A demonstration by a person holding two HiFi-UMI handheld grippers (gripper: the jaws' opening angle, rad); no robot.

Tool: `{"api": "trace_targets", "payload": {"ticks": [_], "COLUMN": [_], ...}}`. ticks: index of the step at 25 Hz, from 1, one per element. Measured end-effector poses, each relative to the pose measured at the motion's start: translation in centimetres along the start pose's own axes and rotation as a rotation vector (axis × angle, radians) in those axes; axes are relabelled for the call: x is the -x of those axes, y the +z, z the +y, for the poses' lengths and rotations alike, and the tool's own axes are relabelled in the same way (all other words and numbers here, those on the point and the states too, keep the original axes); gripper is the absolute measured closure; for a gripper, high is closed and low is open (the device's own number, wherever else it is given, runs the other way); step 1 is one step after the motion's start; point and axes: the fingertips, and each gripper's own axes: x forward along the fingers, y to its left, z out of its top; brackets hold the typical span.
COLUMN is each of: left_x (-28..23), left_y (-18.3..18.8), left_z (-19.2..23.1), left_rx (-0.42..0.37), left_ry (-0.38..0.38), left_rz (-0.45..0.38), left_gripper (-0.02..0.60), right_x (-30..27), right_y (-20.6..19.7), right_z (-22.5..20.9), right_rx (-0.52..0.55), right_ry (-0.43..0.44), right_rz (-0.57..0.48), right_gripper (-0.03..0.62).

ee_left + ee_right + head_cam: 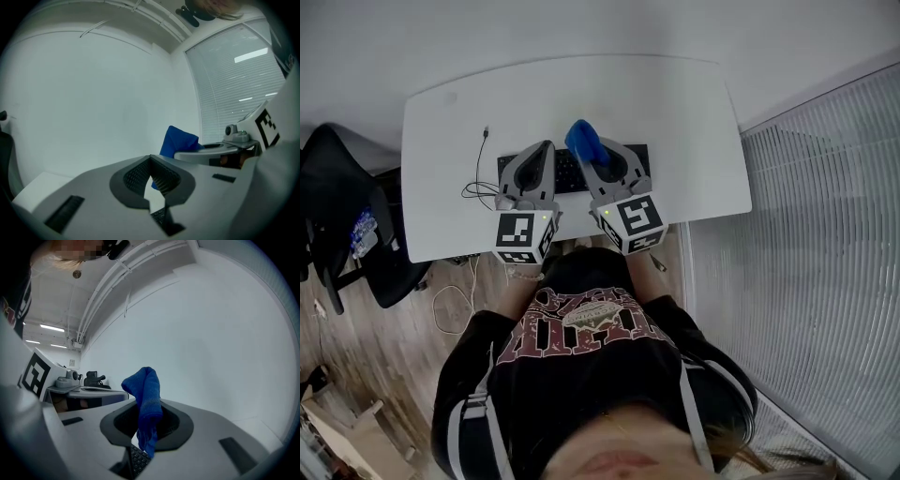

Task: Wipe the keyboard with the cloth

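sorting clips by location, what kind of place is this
Most likely an office. A white desk carries a black keyboard and a cable. A black office chair stands beside it on wood-look flooring, and slatted blinds run along the other side.

**Count of things at the table**

One white table [675, 103]. Lying on the table: one black keyboard [572, 176] and one thin black cable [478, 169]. Over the table: two grippers, the left gripper [546, 147] and the right gripper [596, 159], and one blue cloth [583, 141]. At the table's near edge: two marker cubes [525, 234] [633, 220], one per gripper, and one person [581, 337]. Left of the table: one black chair [337, 197].
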Motion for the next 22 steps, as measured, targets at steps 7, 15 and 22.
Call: {"api": "trace_targets", "payload": {"ticks": [7, 15, 22], "left_x": [-0.9, -0.6, 0.7], "left_y": [-1.0, -3.1, -6.0], "left_z": [2.4, 6.6, 11.4], "left_rx": [0.008, 0.032, 0.056], "left_ry": [-0.044, -0.037, -0.001], "left_rz": [0.044, 0.089, 0.142], "left_gripper": [0.548, 0.548, 0.548], "right_x": [-2.0, -5.0, -8.1], "right_y": [-0.5, -2.4, -4.4], "right_z": [0.0, 1.3, 2.9], "right_rx": [-0.017, -0.04, -0.06], "right_ry": [-0.052, -0.068, -0.058], "right_rz": [0.027, 0.074, 0.129], "right_gripper": [0.53, 0.53, 0.53]}}
